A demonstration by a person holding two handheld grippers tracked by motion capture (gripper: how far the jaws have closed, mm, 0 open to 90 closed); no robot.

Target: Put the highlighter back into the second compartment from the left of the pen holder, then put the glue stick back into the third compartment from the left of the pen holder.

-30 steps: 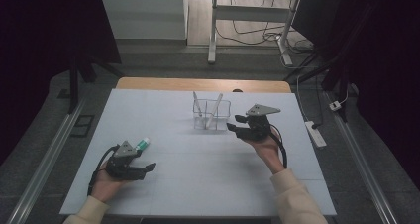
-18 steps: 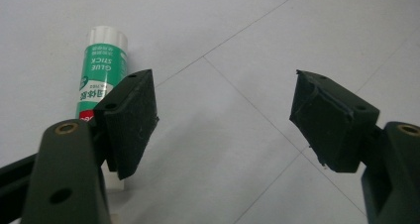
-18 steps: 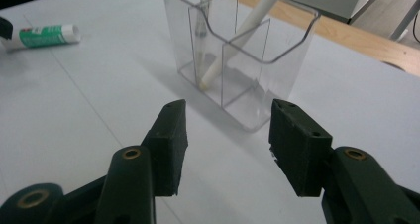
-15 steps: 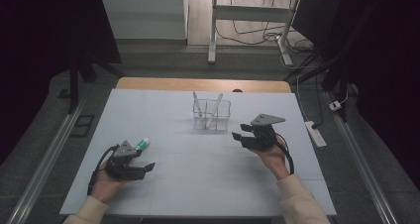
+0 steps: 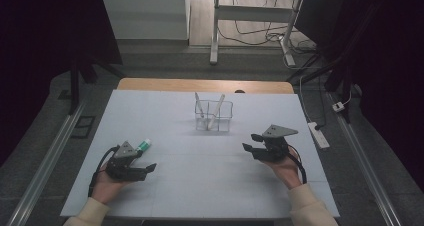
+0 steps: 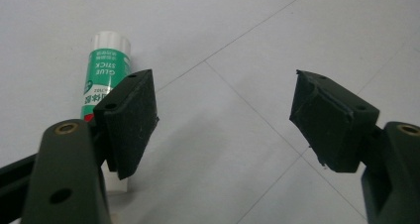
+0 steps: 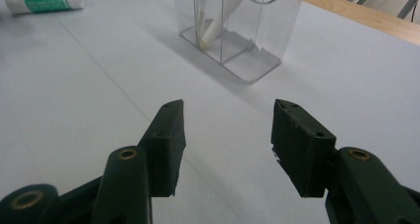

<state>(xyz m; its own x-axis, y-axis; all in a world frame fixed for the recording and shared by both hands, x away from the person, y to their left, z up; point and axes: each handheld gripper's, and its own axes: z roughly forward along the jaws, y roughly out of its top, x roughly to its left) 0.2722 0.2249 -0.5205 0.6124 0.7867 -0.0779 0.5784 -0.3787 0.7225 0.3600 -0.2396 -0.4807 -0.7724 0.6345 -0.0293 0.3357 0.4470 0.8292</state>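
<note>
Overhead, the left gripper (image 5: 146,169) lay on the white table (image 5: 200,186) at the near left, jaws apart and holding nothing. The glue stick (image 5: 143,146) lay flat just beyond it, beside the gripper's body and outside the jaws. Its long axis ran diagonally, white cap toward the far right. The right gripper (image 5: 251,142) sat at the near right, jaws spread and empty, well apart from the glue stick, with the clear holder (image 5: 214,117) farther up the table.

Left gripper view: the jaws stood wide apart with bare table between them. The glue stick (image 6: 104,80) lay behind the left jaw, partly hidden, with a green label, white lettering and a white end pointing away.

Right gripper view: open jaws; the glue stick (image 7: 47,1) lay far off at upper left, the holder (image 7: 237,28) ahead.
</note>
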